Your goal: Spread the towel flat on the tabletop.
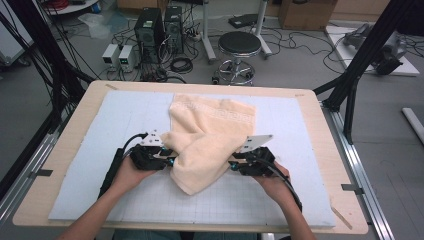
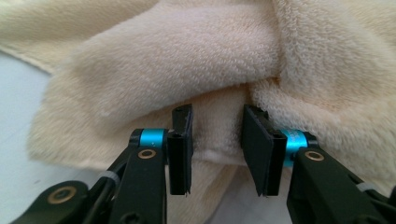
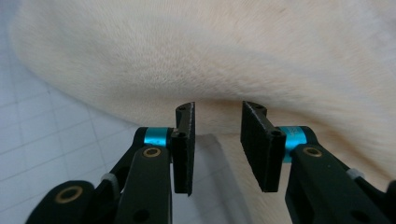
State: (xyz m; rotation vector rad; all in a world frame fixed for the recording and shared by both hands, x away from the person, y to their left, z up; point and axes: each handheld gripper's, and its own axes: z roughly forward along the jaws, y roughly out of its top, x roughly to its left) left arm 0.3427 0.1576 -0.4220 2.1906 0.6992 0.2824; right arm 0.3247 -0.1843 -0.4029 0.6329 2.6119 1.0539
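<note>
Towel (image 1: 210, 145), frame centre on the grid mat (image 1: 300, 200), lies partly folded (near half heaped, unsmoothed). Left gripper (image 2: 217, 149) and right gripper (image 3: 217, 144) flank it, jaws spread, pinching nothing; squaring the fold likely remains.

No lettering, label, brand or number can be read anywhere.

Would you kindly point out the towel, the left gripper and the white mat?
towel (image 1: 212, 122), high view, flat upper part.
left gripper (image 2: 217, 144), left gripper view, midway between its jaws.
white mat (image 1: 125, 115), high view, bare left area.
</note>
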